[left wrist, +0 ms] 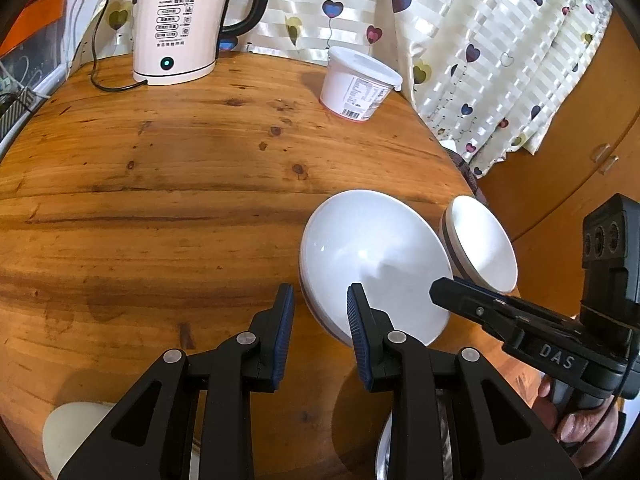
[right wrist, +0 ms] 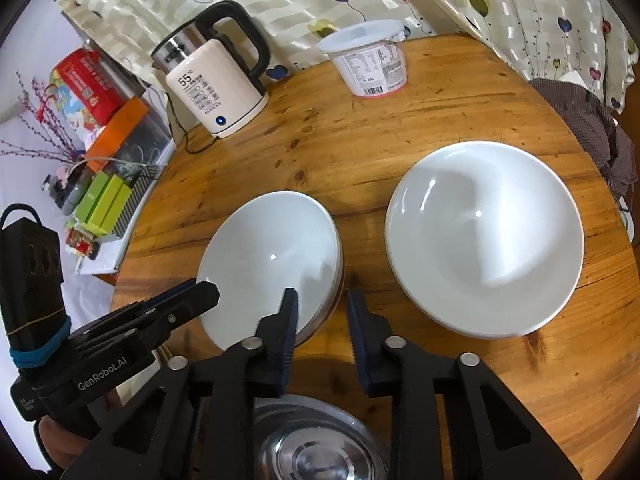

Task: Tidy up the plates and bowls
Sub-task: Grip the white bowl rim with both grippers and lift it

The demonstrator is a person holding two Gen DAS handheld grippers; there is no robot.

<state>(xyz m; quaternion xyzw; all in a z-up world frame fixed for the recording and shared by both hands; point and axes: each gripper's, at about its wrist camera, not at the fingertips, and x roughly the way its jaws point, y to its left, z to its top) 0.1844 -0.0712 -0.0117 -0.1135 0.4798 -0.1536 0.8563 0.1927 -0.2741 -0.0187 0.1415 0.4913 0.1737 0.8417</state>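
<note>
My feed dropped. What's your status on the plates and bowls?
Left gripper open, right gripper open, both empty. Two white plate stacks side by side, apart. Steel bowl below right gripper. Nothing blocking.

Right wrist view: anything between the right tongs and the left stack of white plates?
Nothing visible. The right tongs are open at the near rim of the stacked white plates, only bare table there. The left tongs sit at its left edge.

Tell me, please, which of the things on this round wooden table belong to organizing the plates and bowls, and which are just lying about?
Part of the job:
- stack of white ceramic bowls on the left
- stack of white ceramic plates on the right
- shiny steel bowl at the near edge

Just lying about:
- cream electric kettle reading 55
- white lidded plastic tub
- black power cord
</note>
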